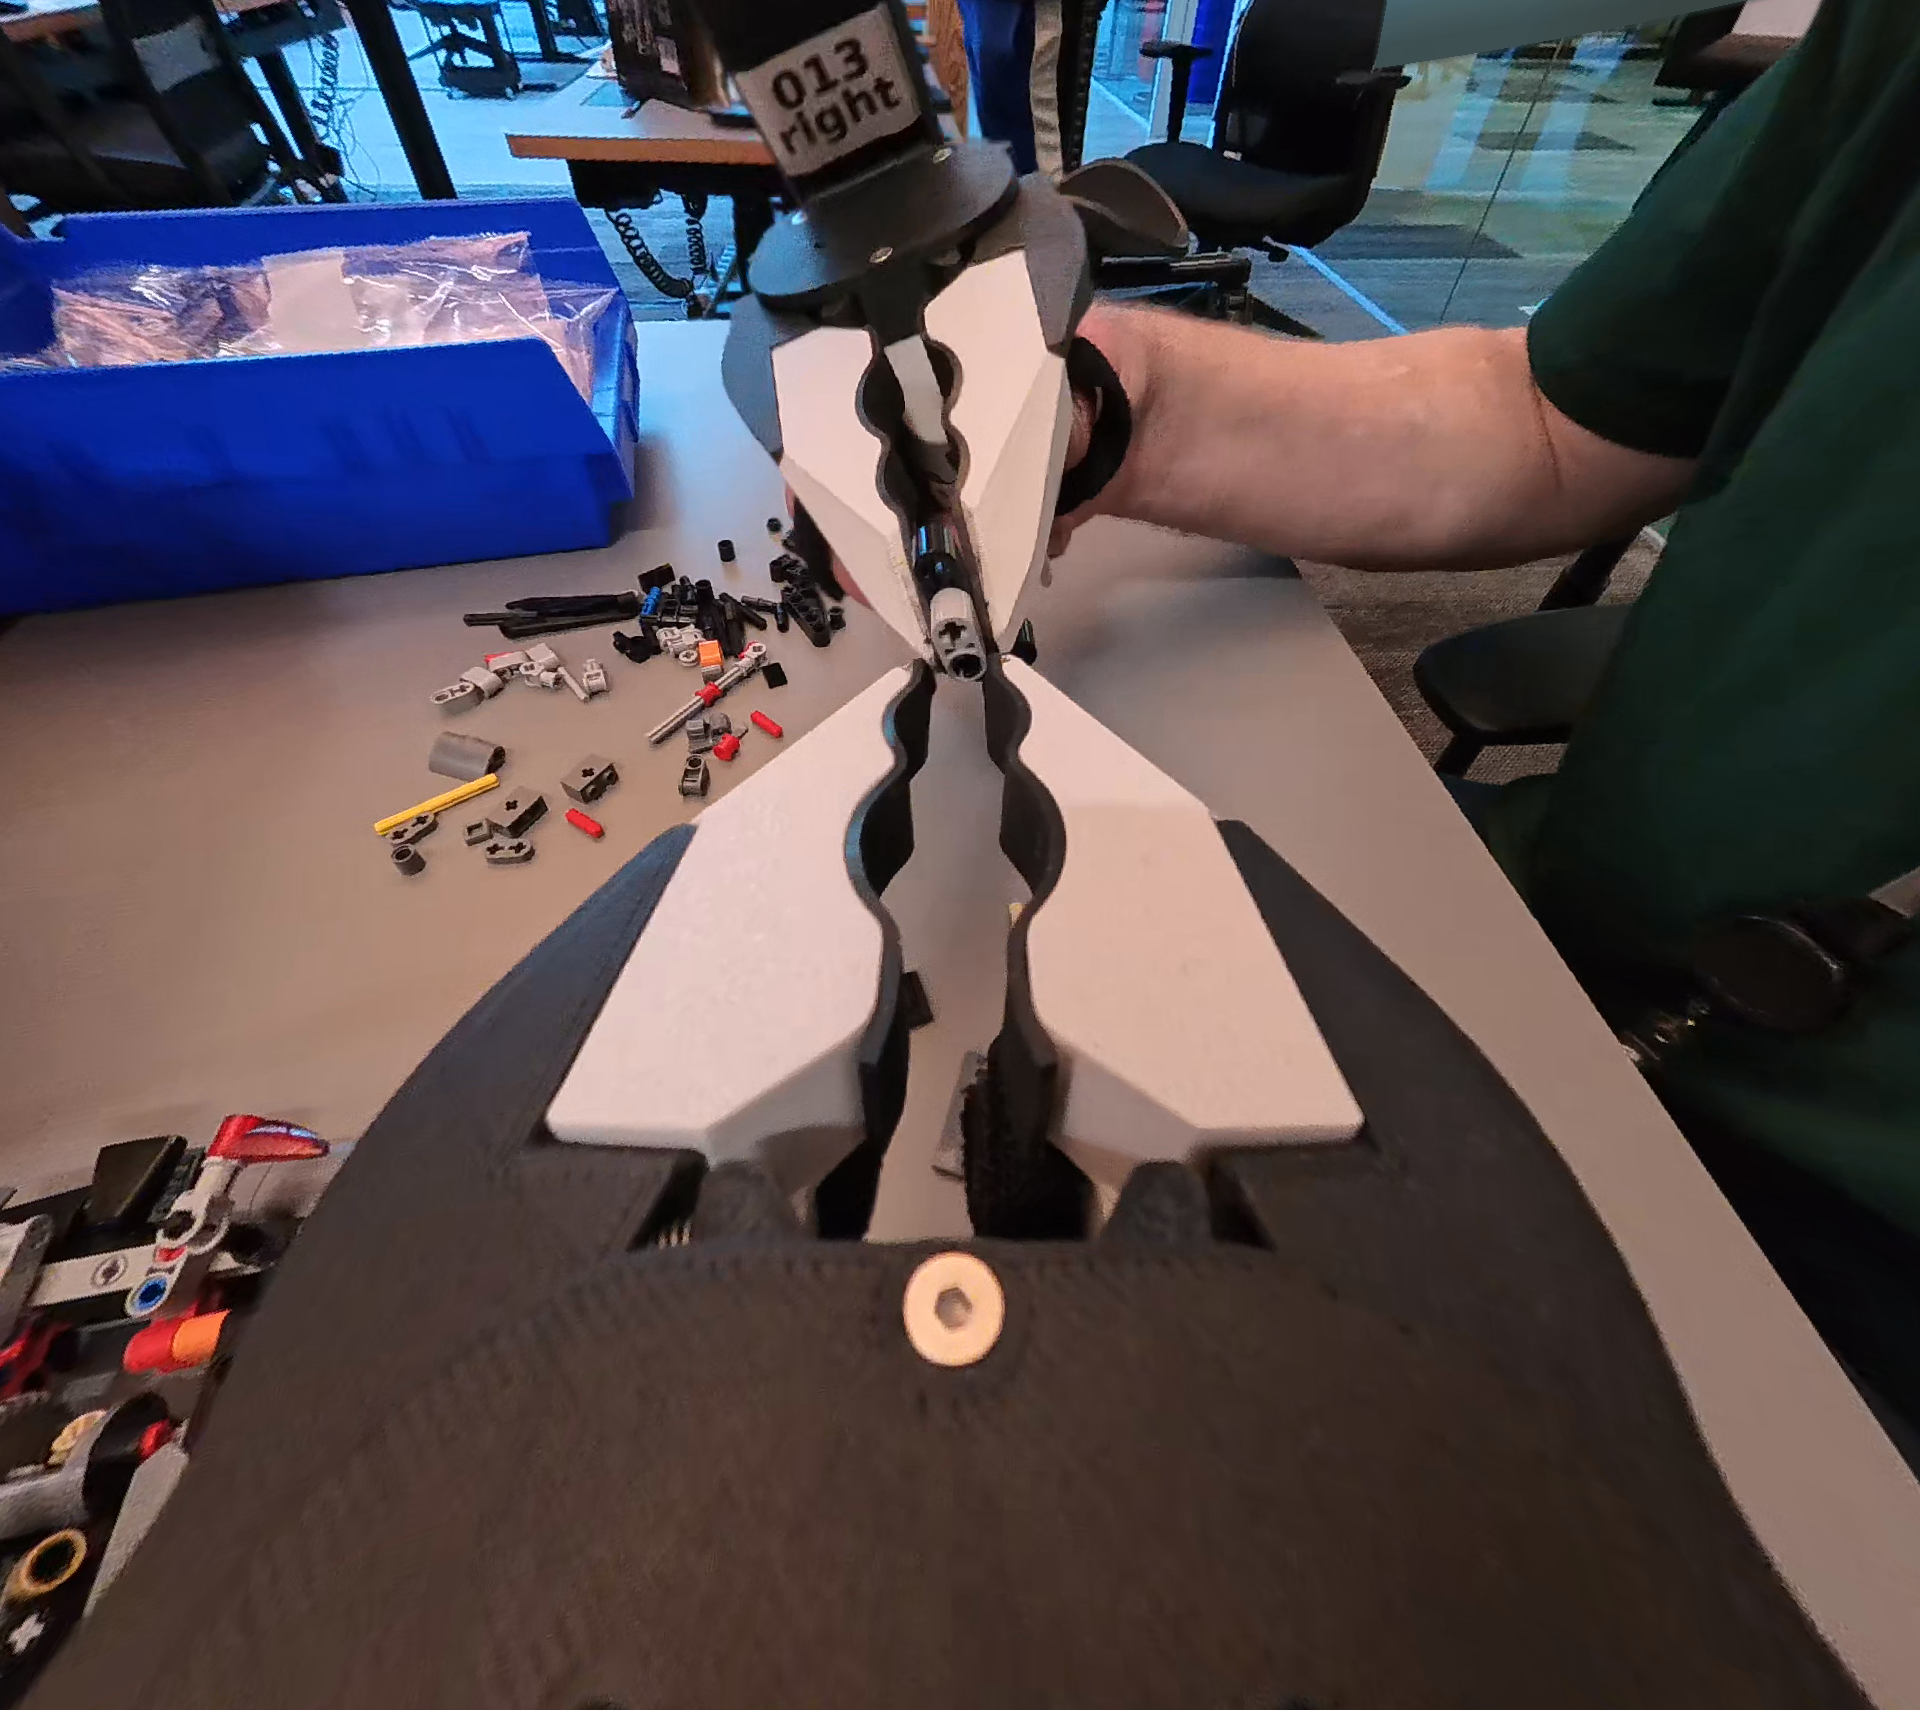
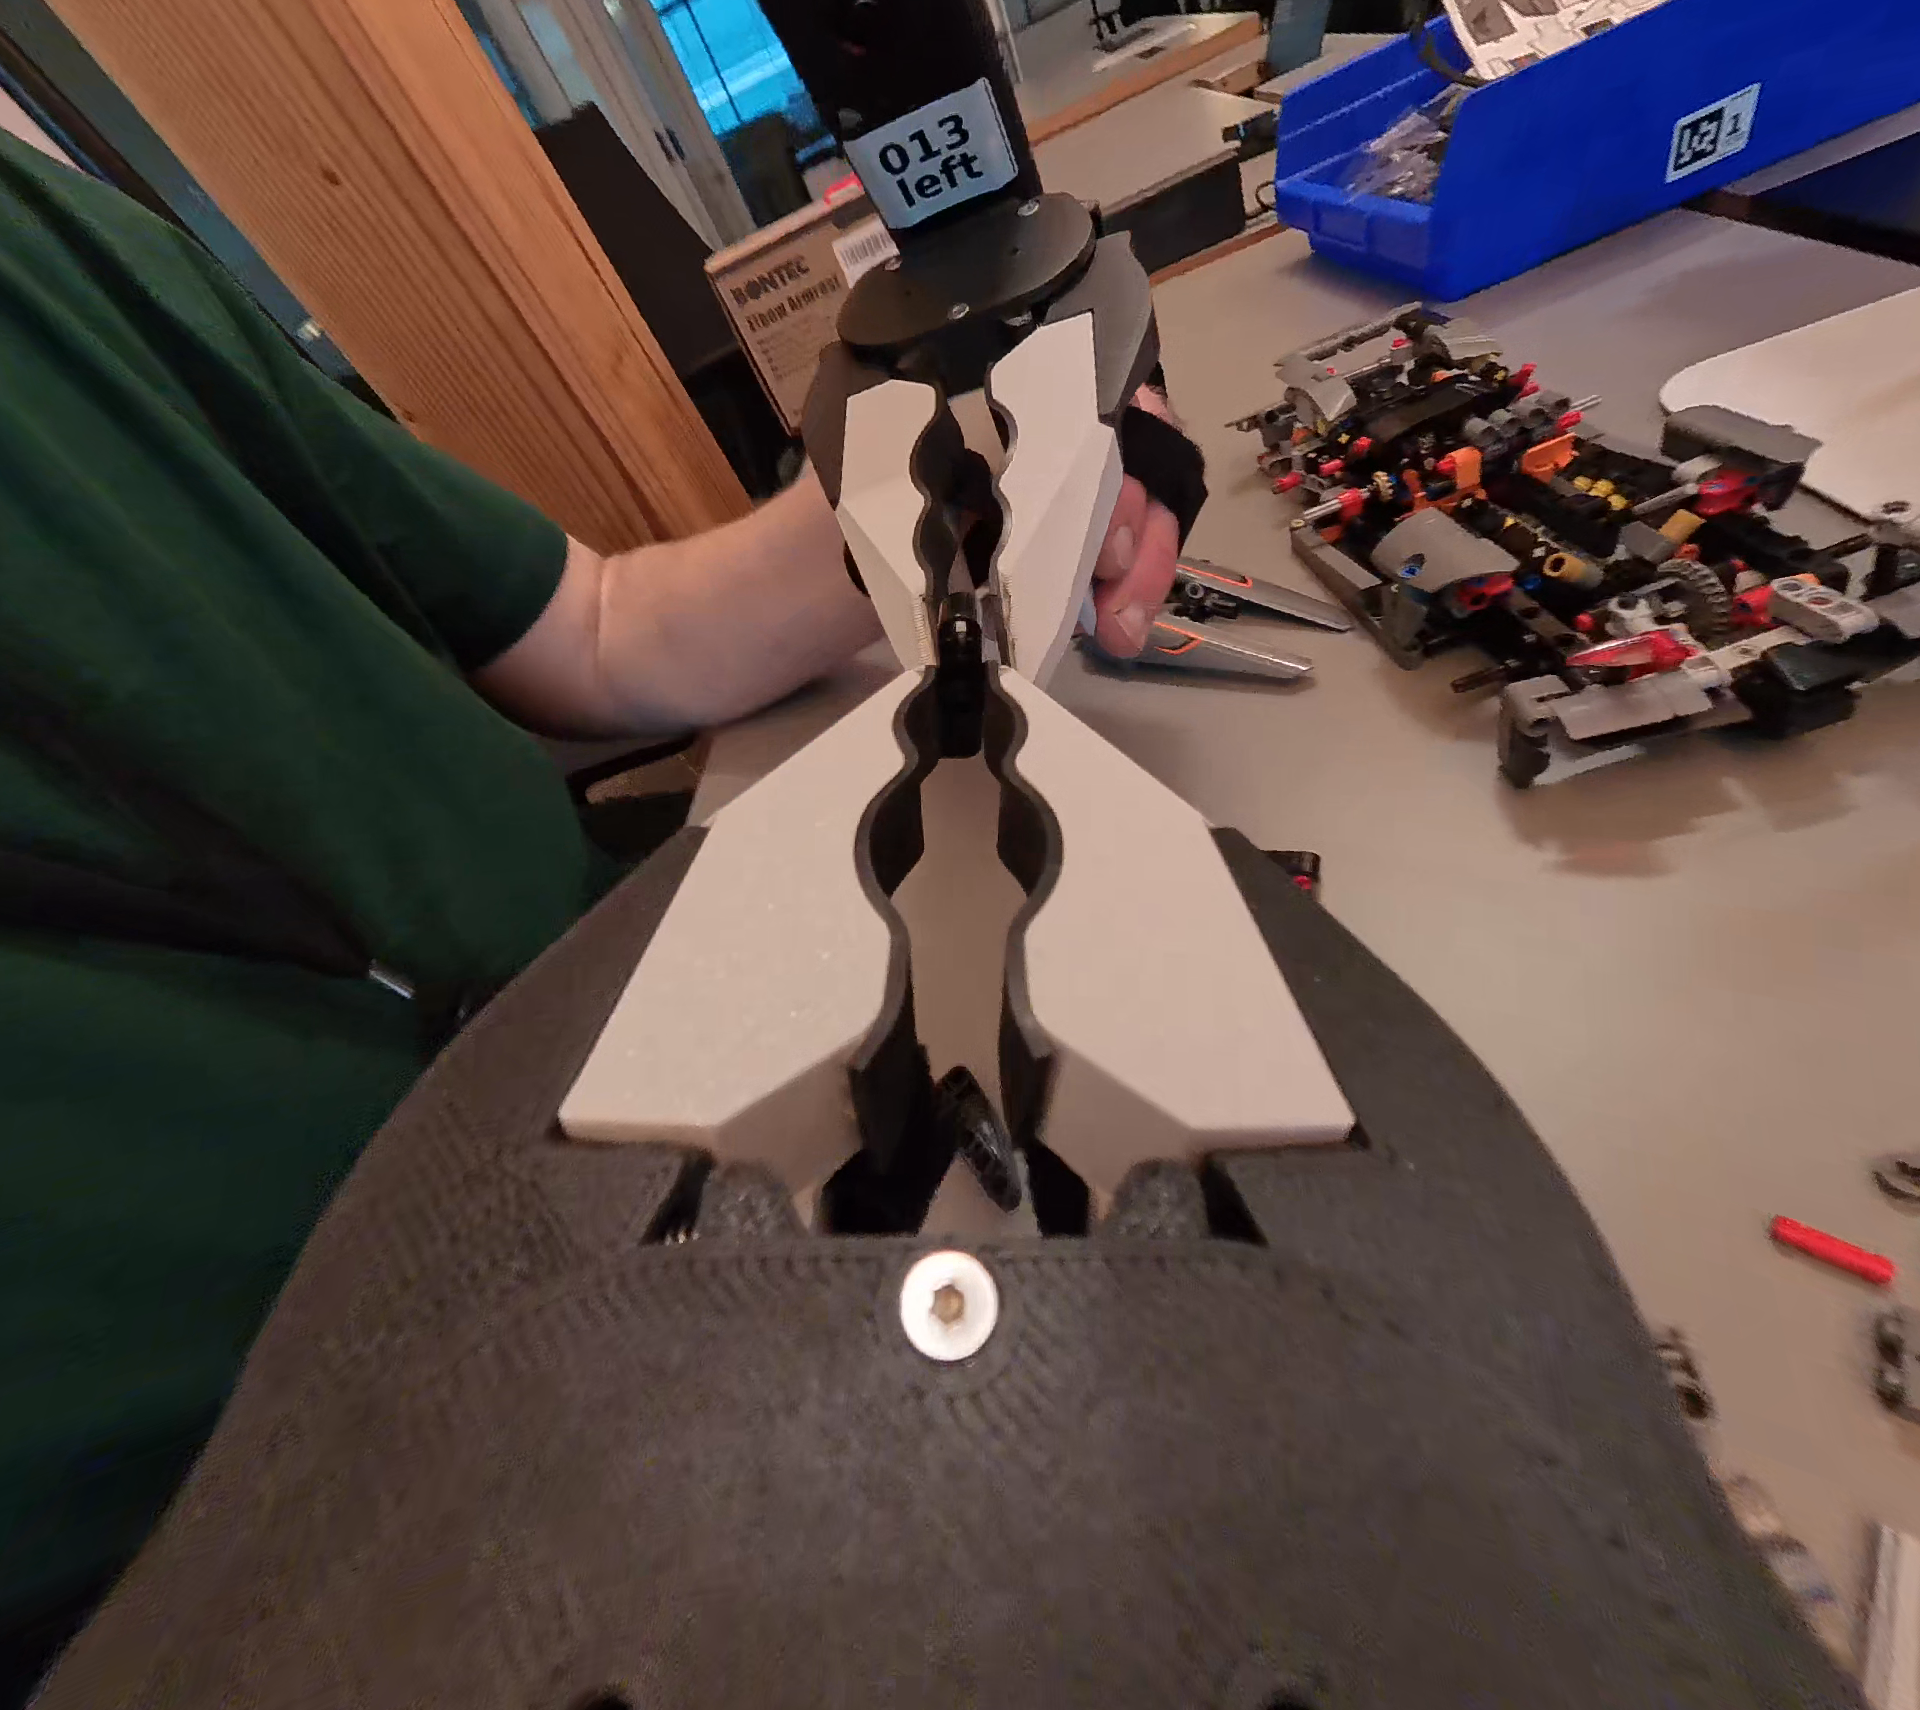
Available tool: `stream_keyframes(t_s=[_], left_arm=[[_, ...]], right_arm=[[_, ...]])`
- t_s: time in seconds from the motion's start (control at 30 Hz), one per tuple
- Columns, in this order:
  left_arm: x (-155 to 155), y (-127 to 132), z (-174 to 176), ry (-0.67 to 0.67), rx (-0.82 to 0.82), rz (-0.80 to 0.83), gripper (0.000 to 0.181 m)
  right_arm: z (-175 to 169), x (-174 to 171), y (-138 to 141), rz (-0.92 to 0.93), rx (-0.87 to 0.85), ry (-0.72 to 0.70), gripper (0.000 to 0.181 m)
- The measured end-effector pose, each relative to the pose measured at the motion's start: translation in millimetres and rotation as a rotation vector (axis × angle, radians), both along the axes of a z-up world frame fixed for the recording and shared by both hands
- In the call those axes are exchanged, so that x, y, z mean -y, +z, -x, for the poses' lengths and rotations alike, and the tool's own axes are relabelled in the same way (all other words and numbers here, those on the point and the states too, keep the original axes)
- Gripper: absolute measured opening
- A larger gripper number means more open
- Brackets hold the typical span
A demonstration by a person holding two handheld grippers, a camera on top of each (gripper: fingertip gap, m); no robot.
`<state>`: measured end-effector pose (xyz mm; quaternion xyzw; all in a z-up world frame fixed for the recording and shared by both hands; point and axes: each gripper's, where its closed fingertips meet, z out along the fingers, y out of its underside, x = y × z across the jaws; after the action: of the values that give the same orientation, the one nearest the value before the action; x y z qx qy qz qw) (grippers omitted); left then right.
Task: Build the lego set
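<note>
My left gripper [image 1: 961, 673] and right gripper [image 2: 961, 673] meet tip to tip above the grey table [image 1: 208, 985]. Between them is a small assembly: a light grey connector [image 1: 956, 632] joined to a black piece [image 2: 961, 710]. In the left wrist view the right gripper [image 1: 961, 644] comes down from above with the black piece [image 1: 938, 543] between its fingers, and my left tips close on the grey connector's end. In the right wrist view the left gripper [image 2: 971, 632] hides the grey connector. A partly built car chassis [image 2: 1558, 538] lies on the table.
A pile of loose black, grey and red parts [image 1: 623, 673] lies beyond the grippers. A blue bin [image 1: 312, 434] with plastic bags stands behind it; another blue bin [image 2: 1558, 133] holds an instruction sheet. Two silver panels [image 2: 1226, 632] and a red pin [image 2: 1829, 1250] lie nearby. A person's forearm [image 1: 1351, 455] reaches in. My left and right fingertips are right by each other. Both grippers' tips are roughly 20 cm from the red pin [image 2: 1829, 1250]. It is also in sight in the left wrist view [image 1: 586, 818].
</note>
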<state>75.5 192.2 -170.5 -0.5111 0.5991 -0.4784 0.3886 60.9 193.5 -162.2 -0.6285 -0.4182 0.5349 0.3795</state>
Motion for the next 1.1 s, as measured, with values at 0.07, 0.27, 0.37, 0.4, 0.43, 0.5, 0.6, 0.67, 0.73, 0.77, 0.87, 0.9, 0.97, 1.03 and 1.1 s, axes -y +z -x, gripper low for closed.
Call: stream_keyframes(t_s=[0.07, 0.27, 0.37, 0.4, 0.43, 0.5, 0.6, 0.67, 0.73, 0.77, 0.87, 0.9, 0.97, 1.03, 1.1], left_arm=[[-3.2, -1.6, -0.2, 0.015, -0.003, -0.012, 0.003], [-0.1, 1.5, -0.3, -0.010, 0.023, 0.018, 0.000], [-0.1, -2.6, -1.8, 0.001, -0.008, 0.002, 0.000], [1.2, -0.8, -2.5, -0.004, 0.003, 0.006, 0.000], [0.1, 0.4, -3.1, 0.006, 0.011, 0.003, 0.000], [-1.1, -1.4, -2.0, 0.011, -0.004, 0.007, 0.004], [-1.2, 4.3, 0.8, 0.011, 0.015, 0.005, 0.010], [0.3, 4.7, -1.0, 0.018, 0.017, -0.024, 0.010], [0.9, 0.8, -3.8, 0.020, 0.000, -0.022, 0.006], [-1.1, -0.1, -3.8, 0.029, 0.001, -0.027, 0.006], [-0.1, 1.7, -2.6, 0.015, 0.016, -0.004, 0.006], [-0.7, 1.8, -2.3, 0.017, 0.013, -0.009, 0.005], [-4.9, 0.8, -2.2, 0.041, 0.003, -0.023, 0.005], [-5.9, 1.3, -0.9, 0.038, 0.005, 0.008, 0.005], [-10.5, 5.8, 1.7, 0.051, 0.031, 0.042, 0.005]], right_arm=[[-1.2, -3.5, -0.8, -0.033, 0.036, -0.039, 0.006], [-0.8, -4.4, 1.9, -0.108, 0.105, -0.117, 0.006], [-2.7, -3.9, -2.0, -0.090, 0.115, -0.119, 0.006], [-3.2, -3.1, -1.2, -0.087, 0.101, -0.113, 0.006], [-3.9, -3.0, -0.3, -0.095, 0.091, -0.112, 0.005], [-5.5, -2.1, -3.9, -0.132, 0.130, -0.108, 0.006], [-6.7, -1.9, -6.1, -0.155, 0.165, -0.109, 0.005], [-6.0, -2.5, -13.2, -0.168, 0.212, -0.111, 0.005], [-3.7, -1.0, -16.3, -0.182, 0.230, -0.104, 0.006], [-3.6, -2.3, -17.3, -0.191, 0.238, -0.113, 0.006], [-2.6, -1.8, -16.0, -0.189, 0.230, -0.108, 0.005], [-2.2, -2.6, -15.6, -0.190, 0.224, -0.110, 0.005], [-2.3, -5.8, -16.0, -0.184, 0.217, -0.124, 0.006], [-2.5, -7.1, -14.5, -0.175, 0.205, -0.133, 0.009], [-5.1, -10.9, -12.4, -0.217, 0.230, -0.178, 0.023]])
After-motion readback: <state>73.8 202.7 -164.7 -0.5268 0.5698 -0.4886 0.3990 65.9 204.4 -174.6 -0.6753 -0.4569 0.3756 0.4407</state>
